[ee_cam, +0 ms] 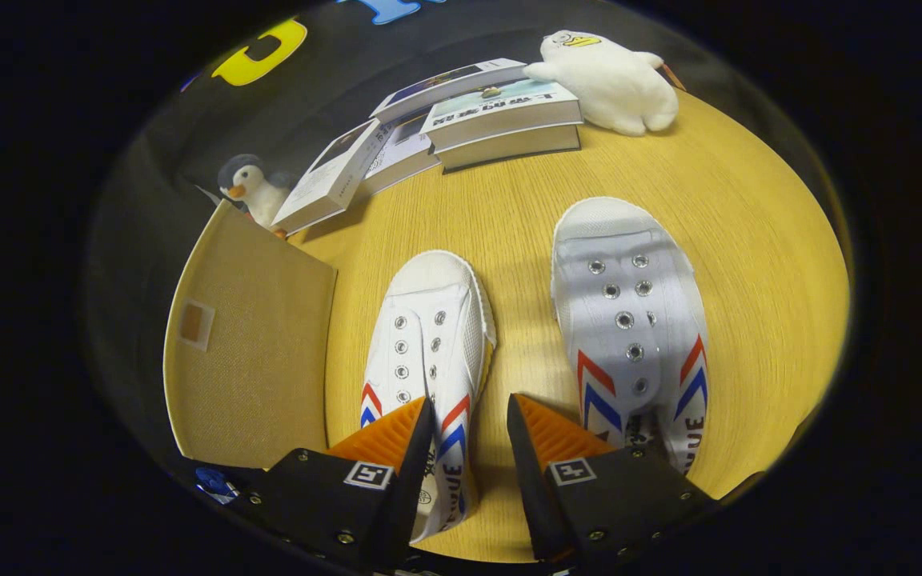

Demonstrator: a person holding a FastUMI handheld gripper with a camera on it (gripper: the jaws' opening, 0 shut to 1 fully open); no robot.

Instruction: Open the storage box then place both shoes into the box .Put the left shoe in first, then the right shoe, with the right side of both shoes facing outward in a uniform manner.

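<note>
Two white canvas shoes with red and blue chevron stripes lie on the round light-wood table, their long axes running away from the gripper and their rubber toe caps pointing toward the far side. The left shoe sits just ahead of the gripper, and its right sidewall passes down between the two fingers. The right shoe lies beside it, apart from it, with its heel end just beyond the right finger. The gripper's fingers stand parted, with a moderate gap; whether either one touches the left shoe cannot be told.

Left of the left shoe stands the tan fabric storage box, showing a broad flat panel with a small label pocket; its inside is hidden. Beyond the box sits a small penguin plush toy. At the far side of the table lie several books, partly overlapping, and next to them a white plush toy.
</note>
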